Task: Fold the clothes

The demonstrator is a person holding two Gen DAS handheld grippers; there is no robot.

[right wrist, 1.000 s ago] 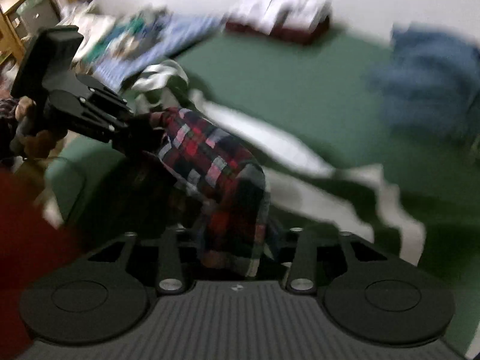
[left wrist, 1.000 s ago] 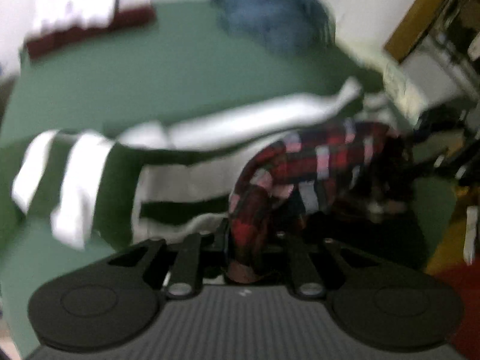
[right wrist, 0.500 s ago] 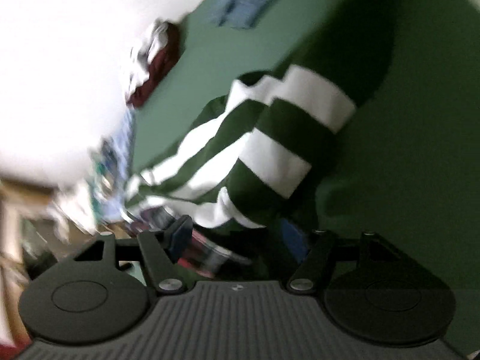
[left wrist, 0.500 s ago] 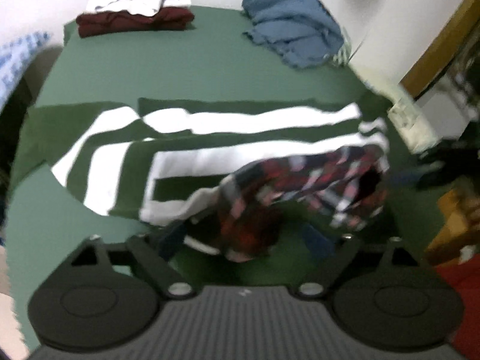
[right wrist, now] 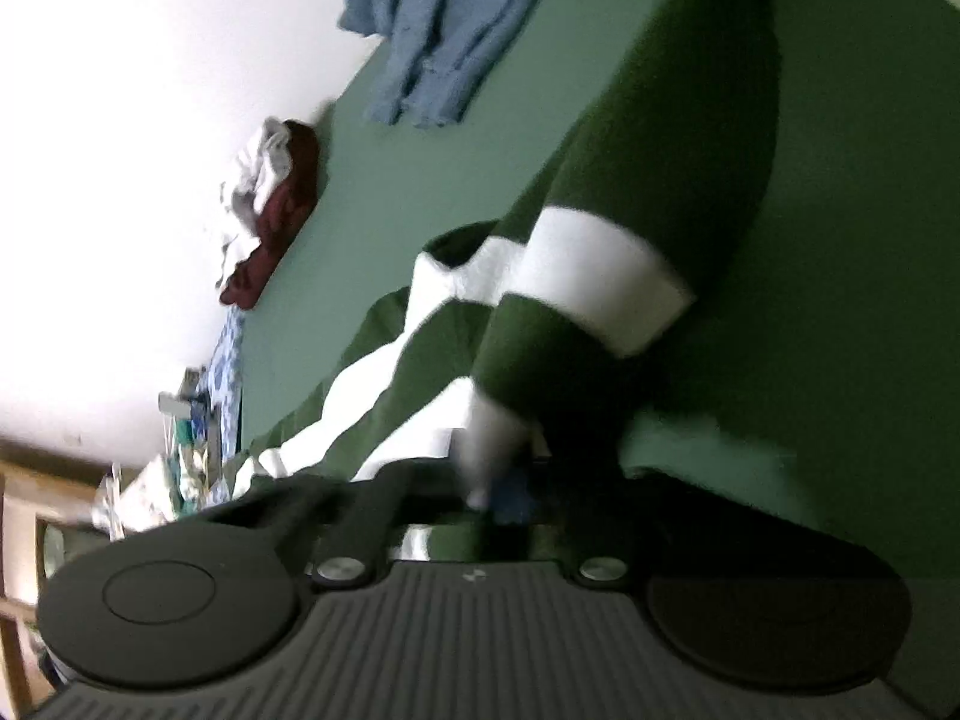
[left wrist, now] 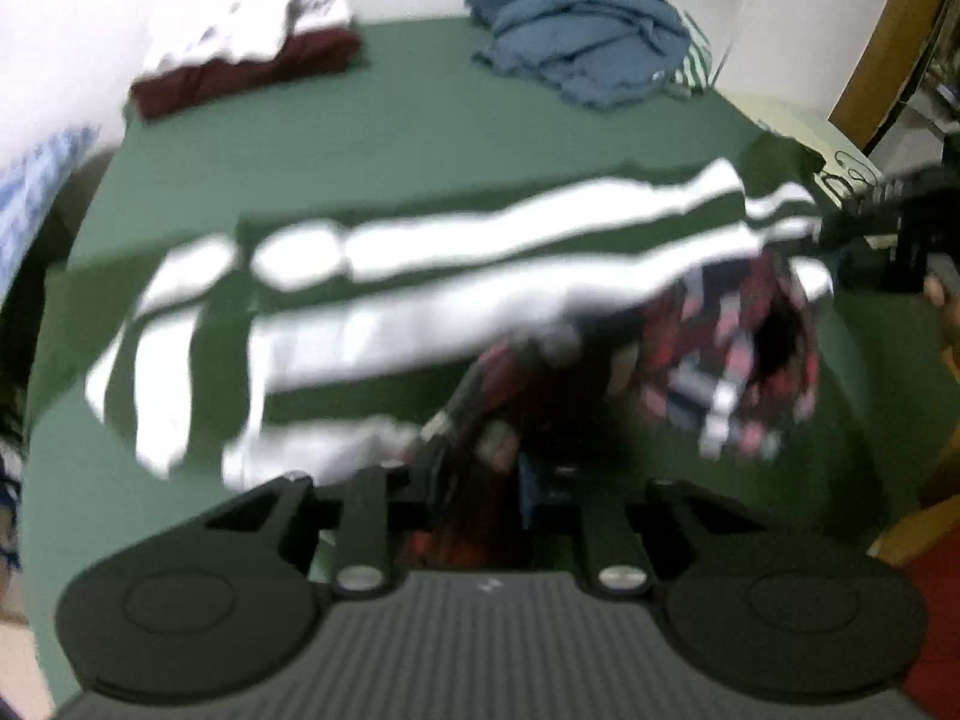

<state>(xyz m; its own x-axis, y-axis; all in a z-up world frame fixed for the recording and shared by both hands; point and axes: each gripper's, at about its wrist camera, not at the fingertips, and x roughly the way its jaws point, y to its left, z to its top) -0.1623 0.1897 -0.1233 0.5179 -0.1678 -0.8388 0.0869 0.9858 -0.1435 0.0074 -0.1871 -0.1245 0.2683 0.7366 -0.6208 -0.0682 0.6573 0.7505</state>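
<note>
A red plaid shirt (left wrist: 726,354) lies crumpled on a green-and-white striped garment (left wrist: 420,276) spread over the green bed (left wrist: 420,138). My left gripper (left wrist: 480,477) is at the shirt's near end. Its jaws are closing, and plaid cloth runs up between them. In the right wrist view, which is rolled sideways, a striped sleeve (right wrist: 606,294) hangs in front. My right gripper (right wrist: 510,483) is closing on its white edge. In the left wrist view the right gripper (left wrist: 888,228) shows at the garment's right edge. Both views are blurred.
A folded maroon-and-white stack (left wrist: 240,60) and a loose blue garment pile (left wrist: 576,42) sit at the far side of the bed by the white wall. A blue checked cloth (left wrist: 36,192) lies off the left edge. Wooden furniture (left wrist: 888,30) stands at the right.
The left jaws opened off the plaid shirt and have closed on it again. The right gripper left the shirt, rolled sideways and closed on the striped garment's edge.
</note>
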